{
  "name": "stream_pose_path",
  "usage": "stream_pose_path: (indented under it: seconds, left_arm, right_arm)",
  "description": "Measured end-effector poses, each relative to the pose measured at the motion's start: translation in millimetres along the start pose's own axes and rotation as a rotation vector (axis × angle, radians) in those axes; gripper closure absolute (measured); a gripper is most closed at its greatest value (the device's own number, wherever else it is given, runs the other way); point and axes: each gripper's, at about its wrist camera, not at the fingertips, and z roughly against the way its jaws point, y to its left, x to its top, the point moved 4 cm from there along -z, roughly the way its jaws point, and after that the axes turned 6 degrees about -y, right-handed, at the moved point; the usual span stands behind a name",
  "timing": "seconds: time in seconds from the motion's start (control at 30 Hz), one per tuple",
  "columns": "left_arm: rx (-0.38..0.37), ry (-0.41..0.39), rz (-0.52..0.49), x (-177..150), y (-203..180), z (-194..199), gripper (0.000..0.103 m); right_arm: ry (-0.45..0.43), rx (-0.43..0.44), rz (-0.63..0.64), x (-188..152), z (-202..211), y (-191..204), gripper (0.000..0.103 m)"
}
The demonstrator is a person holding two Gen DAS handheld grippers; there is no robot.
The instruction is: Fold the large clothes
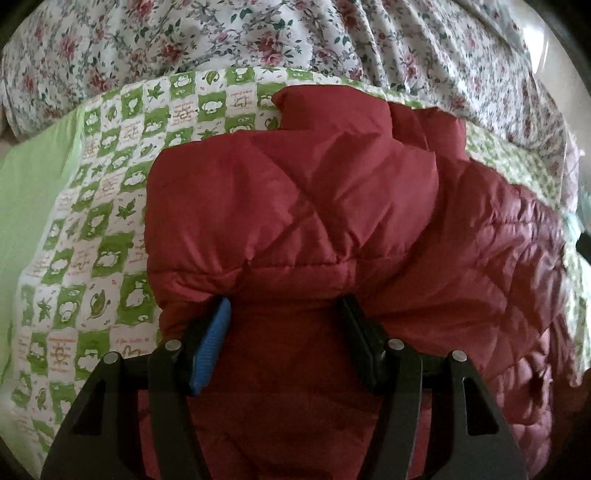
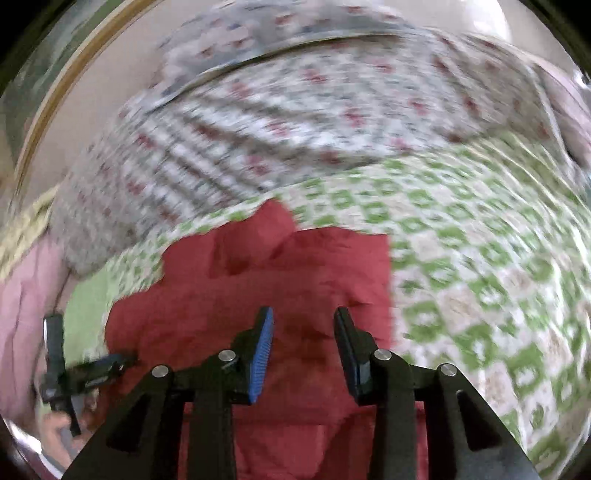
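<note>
Left tool fingers spread wide, tips pressed into the quilted red jacket, puffy fabric bulging between them; not clamped. Right tool also spread apart, hovering over the same jacket, nothing gripped; view heavily motion-blurred. Jacket lies bunched on the green-checked sheet of the bed, floral quilt heaped beyond it.

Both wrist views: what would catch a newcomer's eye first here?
The dark red quilted jacket dominates, bunched up on a green-and-white checked sheet, with a rose-patterned floral cover heaped behind it. The left gripper has its jaws apart with jacket fabric bulging between them. The right gripper is open above the jacket, and its view is smeared by motion blur.
</note>
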Motion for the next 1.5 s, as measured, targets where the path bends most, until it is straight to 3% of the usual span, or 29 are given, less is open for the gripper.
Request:
stream_pose_path:
  seconds: [0.13,0.27,0.33,0.4,0.5,0.63,0.73,0.87,0.97,1.03,1.17,1.33,1.5]
  left_arm:
    - [0.012,0.005,-0.012,-0.4,0.4,0.6,0.042]
    - [0.021,-0.024,0.041,2.1,3.8,24.4,0.045]
    - [-0.054,-0.106,0.062,8.3,-4.1,50.1,0.045]
    - [-0.085,-0.140,0.048,16.3,-14.6,61.5,0.045]
    - [-0.038,-0.102,0.020,24.5,-22.9,46.4,0.045]
    - [0.030,0.037,0.049,11.1,-6.1,0.5,0.043]
    - [0.008,0.029,0.075,1.2,3.5,-5.4,0.042]
    - [0.032,0.032,0.053,0.7,-0.1,-5.6,0.042]
    - [0.036,0.034,0.045,1.6,0.2,-7.3,0.042]
    - [0.034,0.025,0.031,0.3,0.9,-8.1,0.041]
    - [0.039,0.020,0.012,-1.6,0.9,-8.8,0.040]
    - [-0.007,0.013,0.072,-0.8,7.7,10.8,0.041]
    - [0.021,0.031,0.041,-10.5,11.2,7.0,0.040]
  right_arm:
    - [0.113,-0.030,0.107,-14.4,-39.4,21.4,0.069]
    - [0.194,-0.082,0.124,-36.1,-69.6,9.1,0.069]
    - [0.189,-0.076,0.116,-38.9,-71.0,7.0,0.069]
    - [0.190,-0.083,0.122,-39.3,-71.6,7.3,0.068]
    - [0.193,-0.080,0.128,-40.4,-73.5,6.6,0.068]
    - [0.192,-0.061,0.093,-40.3,-73.6,3.4,0.068]
    - [0.191,-0.034,0.023,-34.0,-64.7,3.4,0.068]
    - [0.123,-0.023,0.067,-23.7,-47.8,18.6,0.066]
    - [0.194,-0.090,0.089,-33.8,-64.6,9.9,0.068]
    - [0.228,-0.075,0.050,-42.2,-75.7,-2.5,0.070]
    - [0.233,-0.074,0.040,-44.5,-80.5,-7.5,0.072]
    - [0.218,-0.097,0.079,-47.0,-79.7,-3.1,0.072]
    - [0.215,-0.105,0.088,-45.9,-81.4,-2.4,0.072]
